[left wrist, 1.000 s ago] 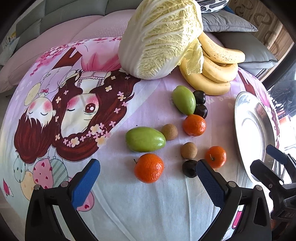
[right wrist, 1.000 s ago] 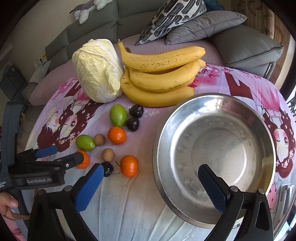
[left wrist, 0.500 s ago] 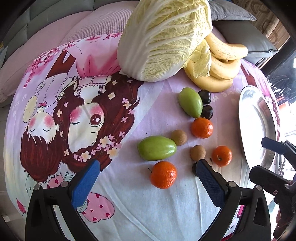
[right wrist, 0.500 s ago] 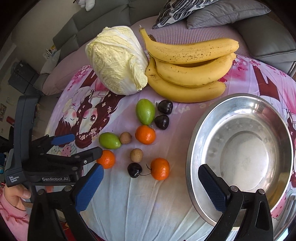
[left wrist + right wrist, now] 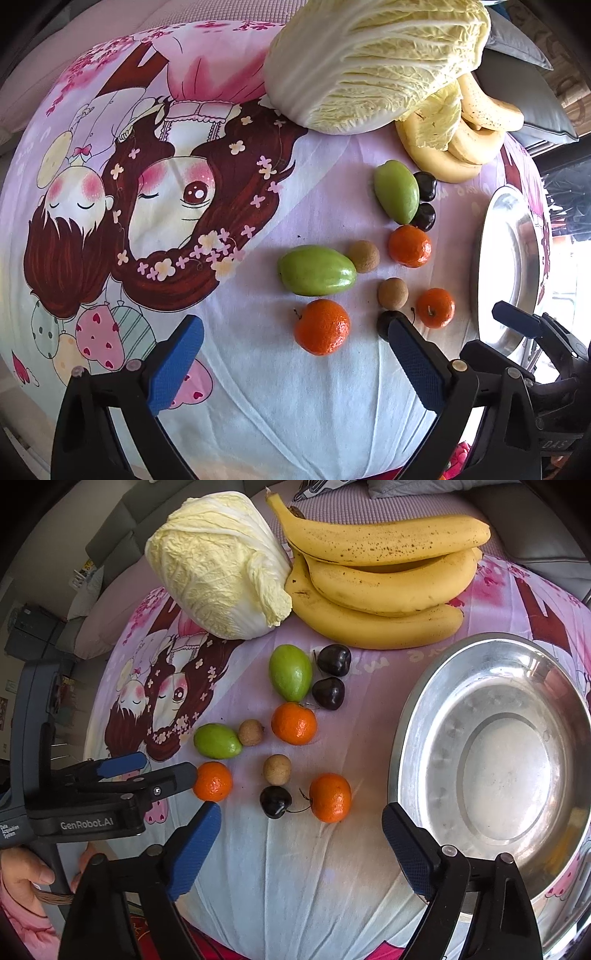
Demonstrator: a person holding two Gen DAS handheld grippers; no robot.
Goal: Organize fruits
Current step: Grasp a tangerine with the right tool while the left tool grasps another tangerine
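You are hovering left gripper (image 5: 293, 363) and right gripper (image 5: 301, 843), both spread, empty, jaws just narrowing, over small fruits (image 5: 293, 723) on table beside empty metal bowl (image 5: 413, 709). Next: descending, pinching nearest orange (image 5: 322, 327).

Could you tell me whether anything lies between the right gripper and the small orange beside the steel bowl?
Nothing visible does. The right gripper hangs open above bare cloth, and the orange lies just ahead of it, with a cherry beside it and the bowl clear.

Black-framed left claw (image 5: 291, 363), blue ribbed pads, white "GenRobot.AI" lettering; right claw (image 5: 301, 843) alike; pink sleeve (image 5: 18, 919).
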